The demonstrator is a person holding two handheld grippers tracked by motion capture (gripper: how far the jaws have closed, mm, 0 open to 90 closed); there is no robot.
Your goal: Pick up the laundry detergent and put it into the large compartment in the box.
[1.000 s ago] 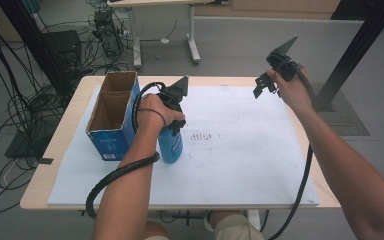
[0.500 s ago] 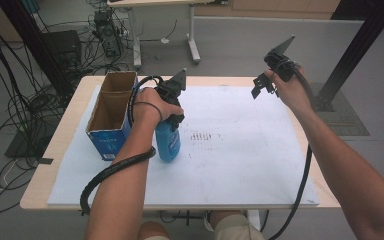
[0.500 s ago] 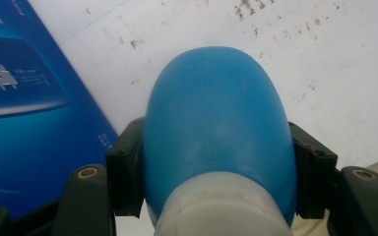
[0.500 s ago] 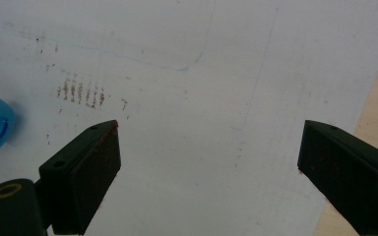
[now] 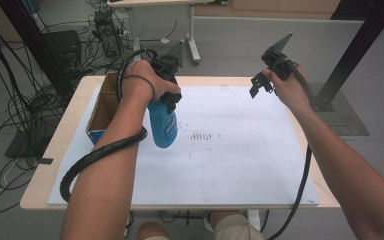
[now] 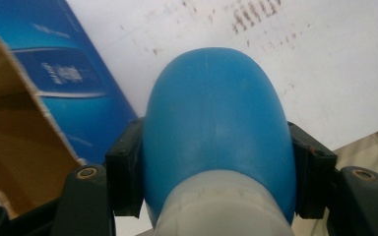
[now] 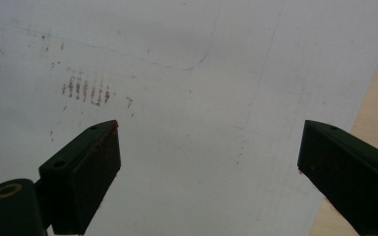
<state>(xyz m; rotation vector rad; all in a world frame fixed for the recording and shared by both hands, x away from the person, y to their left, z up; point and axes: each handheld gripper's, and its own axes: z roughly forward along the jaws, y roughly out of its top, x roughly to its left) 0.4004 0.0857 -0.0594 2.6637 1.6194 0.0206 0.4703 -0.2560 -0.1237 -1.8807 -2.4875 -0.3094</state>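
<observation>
Two left fingers [image 6: 123,182] pinching blue bottle [image 6: 219,132] by its upper body, lifted clear of white sheet [image 5: 240,150], just beside open cardboard box [image 5: 100,112]. Right gripper [image 7: 209,172] fingers spread wide, nothing between, held above sheet near far right corner of bench [image 5: 45,185].

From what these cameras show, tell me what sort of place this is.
Probably a lab or workshop set up for recording handling work: bundled cables and electronic gear crowd the bare grey floor, black frame posts flank a plain table, and a second desk stands behind.
</observation>
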